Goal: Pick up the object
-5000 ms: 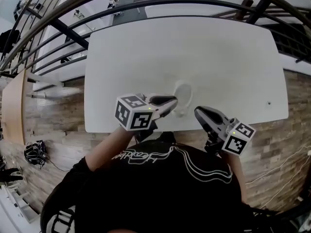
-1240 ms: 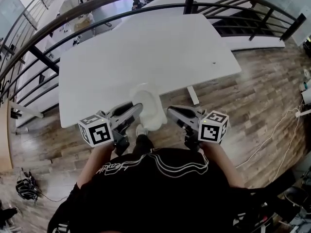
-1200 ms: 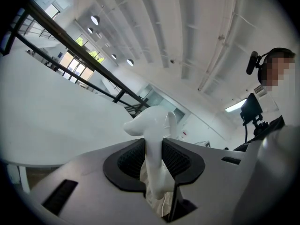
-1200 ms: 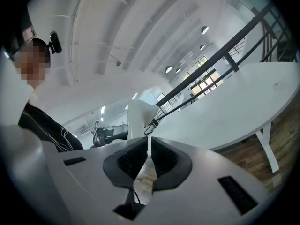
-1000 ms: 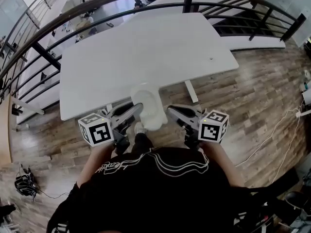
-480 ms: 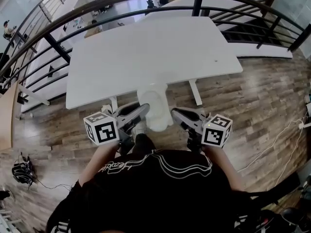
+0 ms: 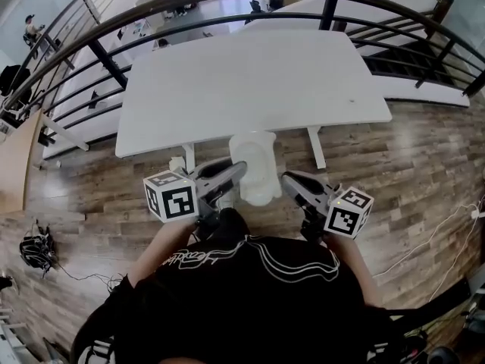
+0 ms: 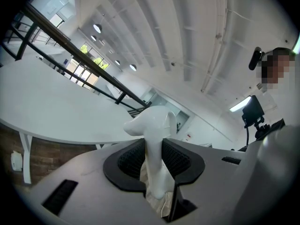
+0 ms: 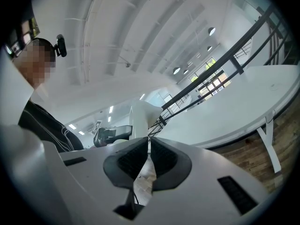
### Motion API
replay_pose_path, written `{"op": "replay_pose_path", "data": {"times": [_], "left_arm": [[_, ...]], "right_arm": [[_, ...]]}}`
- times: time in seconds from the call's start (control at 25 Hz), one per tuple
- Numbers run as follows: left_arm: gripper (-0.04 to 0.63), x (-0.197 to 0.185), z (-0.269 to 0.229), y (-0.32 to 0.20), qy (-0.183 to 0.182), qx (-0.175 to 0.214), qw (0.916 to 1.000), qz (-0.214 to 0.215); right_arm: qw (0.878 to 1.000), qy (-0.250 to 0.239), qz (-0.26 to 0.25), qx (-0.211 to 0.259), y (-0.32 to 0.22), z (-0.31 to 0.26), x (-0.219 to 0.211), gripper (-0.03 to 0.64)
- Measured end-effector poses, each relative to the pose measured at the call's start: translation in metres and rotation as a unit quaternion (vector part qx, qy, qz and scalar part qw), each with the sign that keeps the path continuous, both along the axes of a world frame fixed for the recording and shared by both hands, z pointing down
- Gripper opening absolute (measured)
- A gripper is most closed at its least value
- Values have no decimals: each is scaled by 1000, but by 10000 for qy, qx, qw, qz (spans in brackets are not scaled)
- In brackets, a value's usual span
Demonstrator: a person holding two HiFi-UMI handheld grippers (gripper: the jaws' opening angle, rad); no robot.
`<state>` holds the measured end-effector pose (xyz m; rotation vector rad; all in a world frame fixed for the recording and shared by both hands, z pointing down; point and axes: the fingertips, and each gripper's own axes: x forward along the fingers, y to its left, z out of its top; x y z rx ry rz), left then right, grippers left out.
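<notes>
**White object clamped in the left gripper, off the table**

The left gripper (image 7: 238, 171) is clamped on the white object (image 7: 258, 165). In the left gripper view its dark ribbed pads (image 8: 132, 159) press on either side of the object's narrow lower part, and the glossy, flared top stands up above the jaws. In the head view the object hangs clear of the white table (image 7: 258, 82), showing over the table's near edge and the wooden floor (image 7: 424, 165) in front of the person.

The right gripper (image 7: 288, 179) has its jaws together with nothing between them — the right gripper view shows the two pads meeting along a thin line. Its tips lie just beside the object's right side; contact between them cannot be judged. The object shows beyond these jaws, with the left gripper's grey body to its left.

Both marker cubes sit near the person's black shirt (image 7: 250, 294). A dark railing (image 7: 106, 63) curves round the far side of the table.
</notes>
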<state>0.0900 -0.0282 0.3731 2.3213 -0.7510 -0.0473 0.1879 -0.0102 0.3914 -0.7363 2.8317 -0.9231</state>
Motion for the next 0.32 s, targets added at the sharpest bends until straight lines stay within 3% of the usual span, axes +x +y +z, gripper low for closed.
{"op": "replay_pose_path", "data": {"times": [0.32], "left_arm": [[115,-3,2,-2,-12,1,10000,41]], "right_arm": [[9999,1,127,0,0,1,0,26]]}}
